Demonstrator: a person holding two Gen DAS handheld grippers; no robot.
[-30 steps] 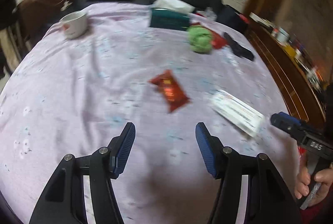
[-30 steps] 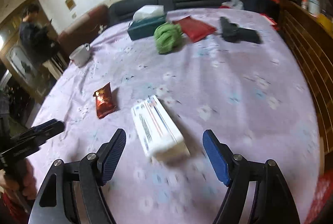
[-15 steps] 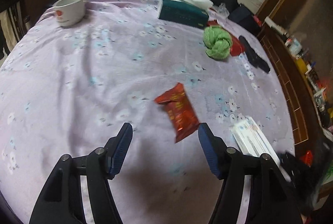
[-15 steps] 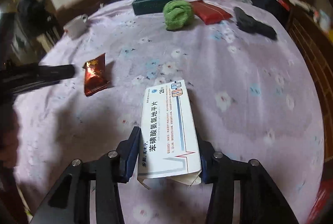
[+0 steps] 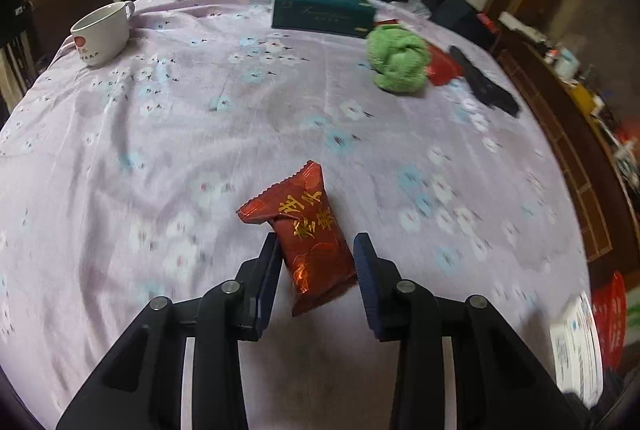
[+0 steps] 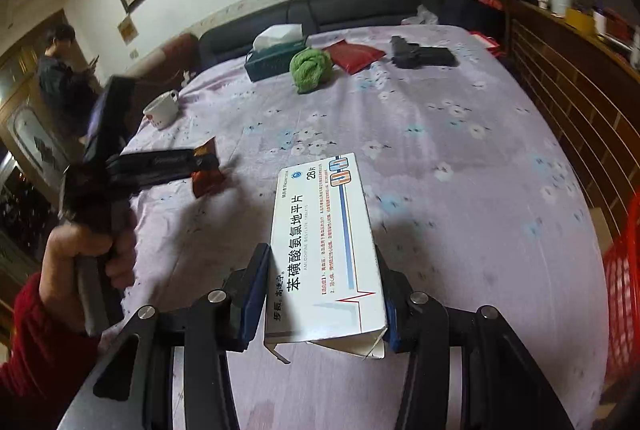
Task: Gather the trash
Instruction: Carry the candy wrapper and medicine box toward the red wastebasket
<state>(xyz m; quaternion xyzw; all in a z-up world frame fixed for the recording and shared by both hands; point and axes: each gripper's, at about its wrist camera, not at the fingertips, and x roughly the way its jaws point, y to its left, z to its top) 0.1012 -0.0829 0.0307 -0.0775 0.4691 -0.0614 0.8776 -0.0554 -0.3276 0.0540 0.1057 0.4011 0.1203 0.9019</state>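
A red snack wrapper (image 5: pixel 310 238) with gold lettering lies on the lilac flowered tablecloth (image 5: pixel 160 150). My left gripper (image 5: pixel 316 246) has its blue pads pressed close on both sides of the wrapper's near half. In the right wrist view the left gripper (image 6: pixel 200 166) shows with the wrapper (image 6: pixel 206 178) at its tip and a hand (image 6: pixel 92 254) in a red sleeve on its handle. My right gripper (image 6: pixel 320 258) is shut on a white medicine box (image 6: pixel 326 242), held lengthwise above the cloth with a shadow below it. The same box (image 5: pixel 576 342) appears at the left view's lower right edge.
At the far side stand a white mug (image 5: pixel 102 34), a teal tissue box (image 5: pixel 320 10), a green cloth (image 5: pixel 398 60), a red pouch (image 5: pixel 442 68) and a black object (image 5: pixel 486 86). A red basket (image 6: pixel 624 270) sits off the right edge by wooden rails. A person (image 6: pixel 60 70) stands far left.
My left gripper moved forward over the red wrapper and narrowed around it. My right gripper closed on the medicine box and raised it off the cloth.
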